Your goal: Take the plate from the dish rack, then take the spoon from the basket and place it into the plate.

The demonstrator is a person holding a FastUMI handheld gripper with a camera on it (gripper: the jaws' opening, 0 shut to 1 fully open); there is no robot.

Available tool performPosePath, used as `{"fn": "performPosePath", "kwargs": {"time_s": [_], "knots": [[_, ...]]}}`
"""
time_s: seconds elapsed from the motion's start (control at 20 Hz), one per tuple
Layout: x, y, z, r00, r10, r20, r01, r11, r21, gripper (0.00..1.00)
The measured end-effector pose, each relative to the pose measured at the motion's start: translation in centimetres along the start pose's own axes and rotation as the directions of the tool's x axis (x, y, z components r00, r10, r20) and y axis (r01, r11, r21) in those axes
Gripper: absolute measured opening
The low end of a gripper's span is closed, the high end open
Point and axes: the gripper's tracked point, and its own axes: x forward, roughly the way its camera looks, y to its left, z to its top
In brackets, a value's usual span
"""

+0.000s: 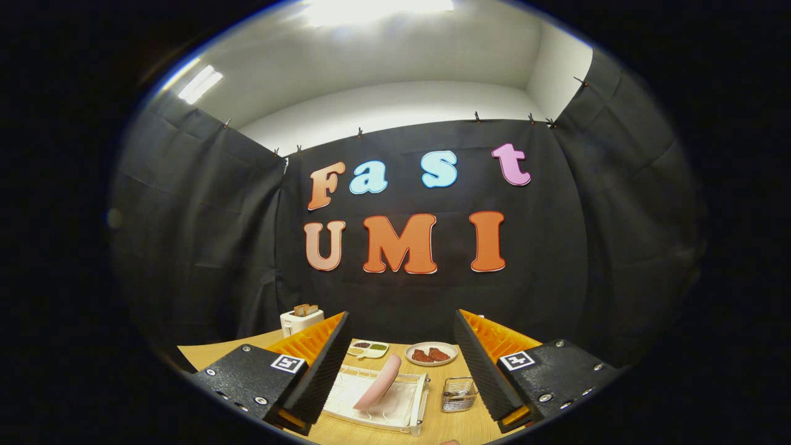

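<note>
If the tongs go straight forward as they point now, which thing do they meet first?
Probably the pink plate standing tilted in the white dish rack. It lies just ahead, between the open tongs; depth is hard to judge, and the small wire basket sits beside it.

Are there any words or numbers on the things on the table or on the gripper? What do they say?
Gripper, open, with the pink plate in the dish rack showing between its fingers: no words. Each finger has a square black-and-white marker, which is a pattern, not text.
Toaster, basket, dish rack, plate: no writing can be made out; they are too small to tell.
</note>
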Motion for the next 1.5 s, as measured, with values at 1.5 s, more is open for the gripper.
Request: {"fn": "performPosePath", "kwargs": {"time_s": [1.5], "knots": [[12.6,2.9,-18.4,0.643,0.051,-0.764,-0.058,0.998,0.017,0.92]]}}
